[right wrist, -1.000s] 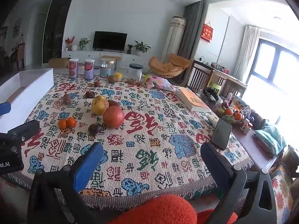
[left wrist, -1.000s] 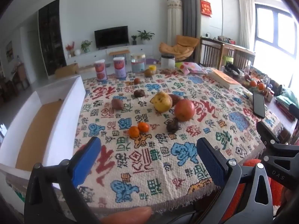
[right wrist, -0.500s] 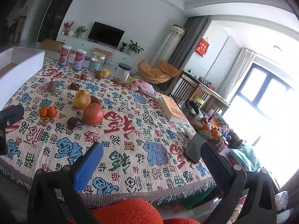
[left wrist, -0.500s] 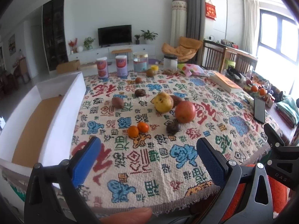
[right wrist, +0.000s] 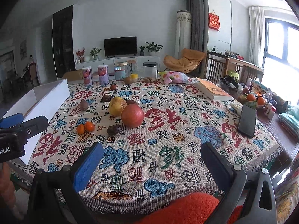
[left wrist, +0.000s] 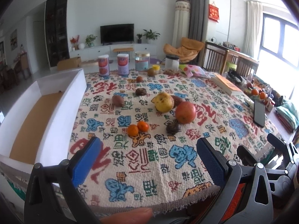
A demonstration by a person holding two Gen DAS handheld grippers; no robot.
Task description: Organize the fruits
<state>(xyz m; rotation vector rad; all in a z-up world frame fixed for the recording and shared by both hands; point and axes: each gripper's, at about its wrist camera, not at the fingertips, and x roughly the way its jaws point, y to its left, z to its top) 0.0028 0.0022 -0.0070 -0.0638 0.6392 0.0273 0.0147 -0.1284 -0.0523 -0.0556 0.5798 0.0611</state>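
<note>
Left wrist view: looking across a table under a patterned cloth (left wrist: pixel 149 155) crowded with coloured characters, in a living room with a television (left wrist: pixel 117 33) on the far wall. Lying grouped near the cloth's middle: a red apple (left wrist: pixel 185 112), touching a yellow pear (left wrist: pixel 164 102) behind it; two small oranges (left wrist: pixel 138 128) side by side, left of the apple and nearer; a dark wrinkled fruit (left wrist: pixel 172 128) just in front of the apple; a brown oval fruit (left wrist: pixel 118 100) further left. Standing beyond the apple at the far edge: two pink cans (left wrist: pixel 113 64) and a jar (left wrist: pixel 142 61). Sitting left of the apple, along the table's edge: a white box (left wrist: pixel 61 112) with a brown floor, partly cut off. Hovering nearer than the apple, over the cloth's near part: left gripper (left wrist: pixel 147 158), blue pads spread wide, holding nothing, well apart from all fruit. Showing right of it, partly cropped: the other black gripper body.

Right wrist view: same cloth (right wrist: pixel 168 149), apple (right wrist: pixel 132 115), pear (right wrist: pixel 117 106), oranges (right wrist: pixel 85 127), dark wrinkled fruit (right wrist: pixel 114 130). Lying right of the apple: a phone (right wrist: pixel 247 121) and an orange book (right wrist: pixel 213 91). Hanging nearer than the apple, slightly right: right gripper (right wrist: pixel 152 162), spread wide, gripping nothing. Blocking the bottom edge: something fuzzy and orange-red, not identifiable. Remaining hard to name: the small brown fruits behind the pear.
</note>
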